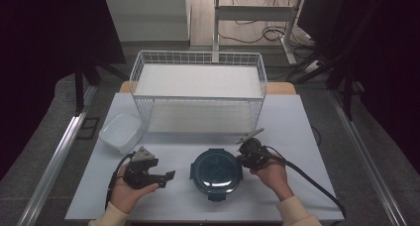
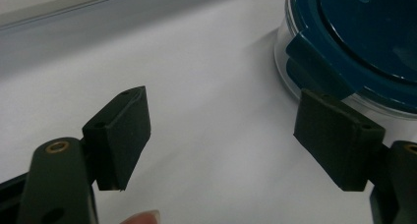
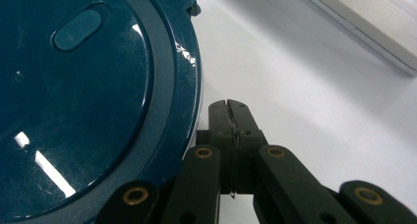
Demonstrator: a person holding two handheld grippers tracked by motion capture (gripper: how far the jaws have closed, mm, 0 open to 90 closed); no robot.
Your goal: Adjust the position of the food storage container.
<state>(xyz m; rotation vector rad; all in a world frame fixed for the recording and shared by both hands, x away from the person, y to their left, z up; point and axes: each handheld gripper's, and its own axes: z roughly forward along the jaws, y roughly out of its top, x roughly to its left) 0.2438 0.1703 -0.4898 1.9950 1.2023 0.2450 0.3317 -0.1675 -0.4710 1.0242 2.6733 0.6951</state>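
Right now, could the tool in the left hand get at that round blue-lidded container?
Probably yes. The left tool is open, and the container sits just beside it on the table with only bare surface between them.

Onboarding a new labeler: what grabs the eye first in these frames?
The round container with the dark teal lid sits front and centre on the white table, between the two grippers. The left gripper points at it with fingers wide open, while the right gripper rests shut beside the lid's rim. Behind stands a white wire basket, with a white tub at its left.
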